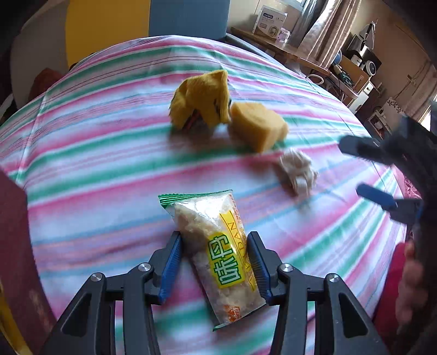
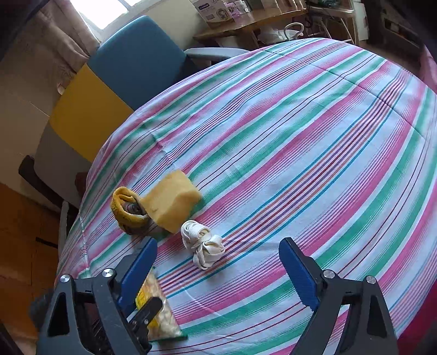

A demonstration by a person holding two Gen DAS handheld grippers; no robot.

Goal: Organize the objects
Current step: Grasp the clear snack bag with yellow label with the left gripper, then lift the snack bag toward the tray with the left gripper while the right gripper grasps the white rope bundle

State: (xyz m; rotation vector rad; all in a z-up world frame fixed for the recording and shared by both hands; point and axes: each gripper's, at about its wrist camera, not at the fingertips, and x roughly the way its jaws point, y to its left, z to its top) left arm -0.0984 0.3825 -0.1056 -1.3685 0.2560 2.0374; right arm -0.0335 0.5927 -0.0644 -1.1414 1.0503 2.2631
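A clear snack packet (image 1: 210, 218) with a green and yellow label lies on the striped tablecloth (image 1: 95, 163), and my left gripper (image 1: 214, 236) is shut on it, a blue pad against each long side. Beyond it sit a crumpled yellow cloth (image 1: 202, 101), a yellow sponge block (image 1: 259, 125) and a white lace bundle (image 1: 299, 172). My right gripper (image 2: 218, 244) hangs wide open just short of the lace bundle (image 2: 202, 248), nothing between its fingers. The right wrist view also shows the sponge (image 2: 172, 202), the cloth (image 2: 128, 210) and the packet (image 2: 161, 316) at lower left, partly behind a left gripper finger (image 2: 147, 308).
The striped cloth (image 2: 300, 136) covers a round table. A blue and yellow chair (image 2: 131, 60) stands at its far edge, with a wooden desk (image 2: 245, 24) holding boxes behind. A dark red object (image 1: 13, 245) is at the left edge. A person's hand (image 1: 409, 286) holds the right gripper (image 1: 363, 172).
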